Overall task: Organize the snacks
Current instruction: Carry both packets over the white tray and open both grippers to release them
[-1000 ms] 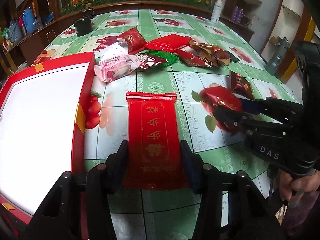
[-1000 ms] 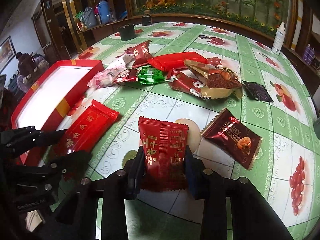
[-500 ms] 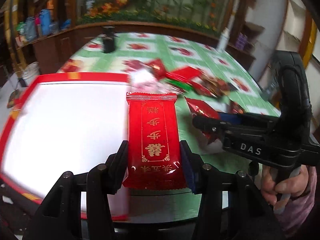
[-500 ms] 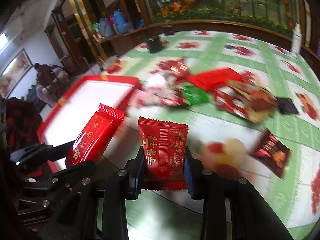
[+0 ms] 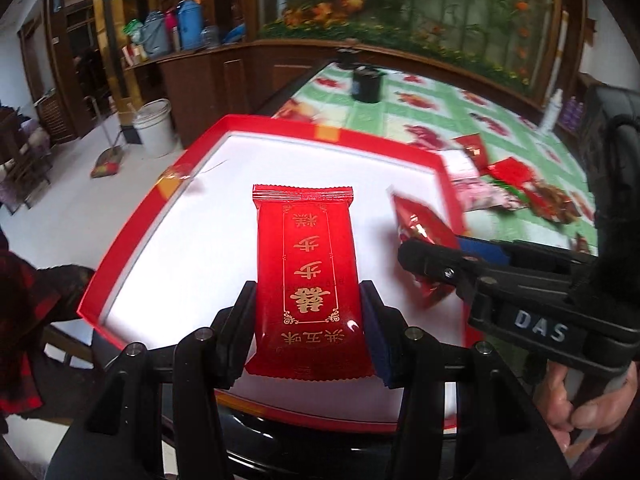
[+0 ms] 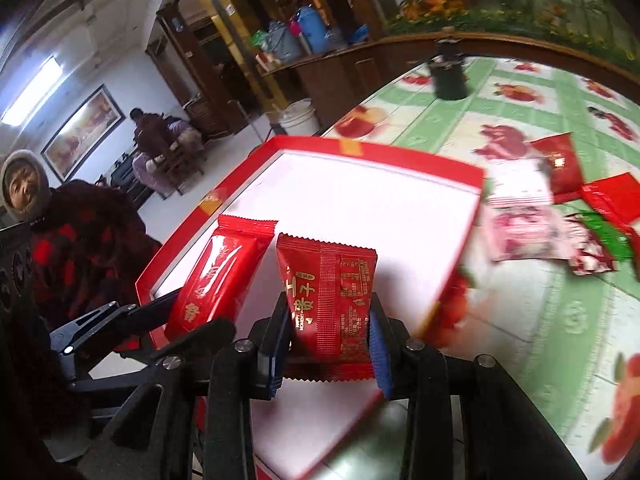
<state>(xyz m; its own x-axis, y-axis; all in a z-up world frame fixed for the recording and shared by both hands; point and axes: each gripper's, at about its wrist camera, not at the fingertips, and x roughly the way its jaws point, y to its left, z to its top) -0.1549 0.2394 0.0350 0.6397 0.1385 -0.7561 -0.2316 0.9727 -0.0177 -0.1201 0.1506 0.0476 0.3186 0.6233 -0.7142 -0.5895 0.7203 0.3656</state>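
Red foil packets are pinched by both grippers: long packet by left gripper, short packet by right gripper; collision is risked over the tray, right gripper at three o'clock

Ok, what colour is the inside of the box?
White, with a red rim: the box shows best in the left wrist view.

Long red packet: glossy plastic film, gold print, crimped ends
Square red packet: shiny film — ribbed back seam
Box: red card rim, matt white inside
Tablecloth: smooth, slick vinyl
Left gripper: matt black plastic — metal screws
Cabinets: dark polished wood
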